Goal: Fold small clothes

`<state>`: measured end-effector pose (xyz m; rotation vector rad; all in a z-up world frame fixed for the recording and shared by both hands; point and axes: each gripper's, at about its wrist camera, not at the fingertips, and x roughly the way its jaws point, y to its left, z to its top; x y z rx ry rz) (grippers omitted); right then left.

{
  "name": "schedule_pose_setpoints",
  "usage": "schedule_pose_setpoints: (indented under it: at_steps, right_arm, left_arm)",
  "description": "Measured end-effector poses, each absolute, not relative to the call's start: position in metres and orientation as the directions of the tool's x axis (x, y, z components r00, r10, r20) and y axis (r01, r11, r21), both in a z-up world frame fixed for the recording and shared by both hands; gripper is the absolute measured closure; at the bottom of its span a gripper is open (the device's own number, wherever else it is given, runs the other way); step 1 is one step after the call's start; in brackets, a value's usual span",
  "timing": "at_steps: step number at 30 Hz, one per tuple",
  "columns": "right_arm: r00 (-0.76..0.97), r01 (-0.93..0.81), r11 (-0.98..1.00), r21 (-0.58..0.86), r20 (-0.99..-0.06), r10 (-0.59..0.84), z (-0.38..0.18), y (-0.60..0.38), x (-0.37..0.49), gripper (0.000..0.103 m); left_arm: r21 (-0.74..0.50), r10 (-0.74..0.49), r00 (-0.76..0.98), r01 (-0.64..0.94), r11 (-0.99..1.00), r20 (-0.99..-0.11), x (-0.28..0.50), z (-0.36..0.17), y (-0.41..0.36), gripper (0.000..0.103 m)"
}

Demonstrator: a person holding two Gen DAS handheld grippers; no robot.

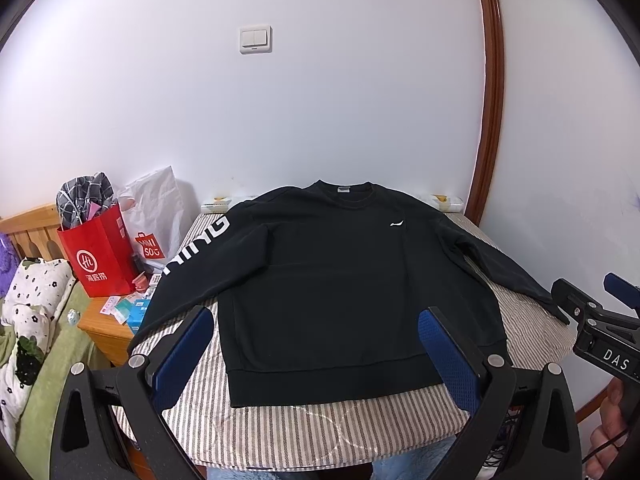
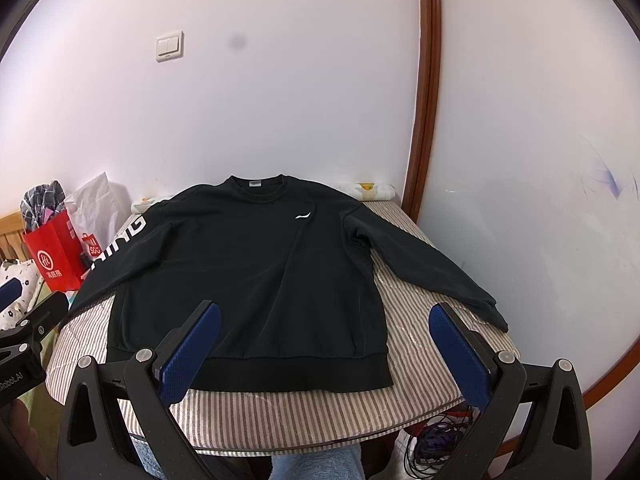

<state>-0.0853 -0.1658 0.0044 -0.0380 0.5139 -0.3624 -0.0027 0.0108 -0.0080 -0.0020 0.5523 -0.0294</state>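
Note:
A black sweatshirt (image 1: 324,276) lies flat, front up, on a striped table (image 1: 312,432), both sleeves spread out. White letters run down its left sleeve (image 1: 200,240). It also shows in the right wrist view (image 2: 248,280). My left gripper (image 1: 316,344) is open and empty, held above the hem. My right gripper (image 2: 324,340) is open and empty, above the hem's right part. The right gripper also shows at the right edge of the left wrist view (image 1: 588,300), by the right cuff (image 1: 548,300).
A red paper bag (image 1: 100,256) and a white bag (image 1: 154,208) stand on a wooden nightstand (image 1: 104,332) left of the table. A bed with floral bedding (image 1: 28,320) is further left. The wall is close behind. Cables (image 2: 432,440) lie under the table's right side.

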Motion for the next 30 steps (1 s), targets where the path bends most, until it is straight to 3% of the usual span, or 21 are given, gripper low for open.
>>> schedule_pose_setpoints:
  at_steps: [30]
  right_arm:
    - [0.815,0.313,0.942,-0.121,-0.476,-0.331,-0.002,-0.167,-0.062,0.000]
  left_arm:
    - [-0.036,-0.028,0.841,0.010,0.999,-0.540,0.020,-0.015,0.025,0.000]
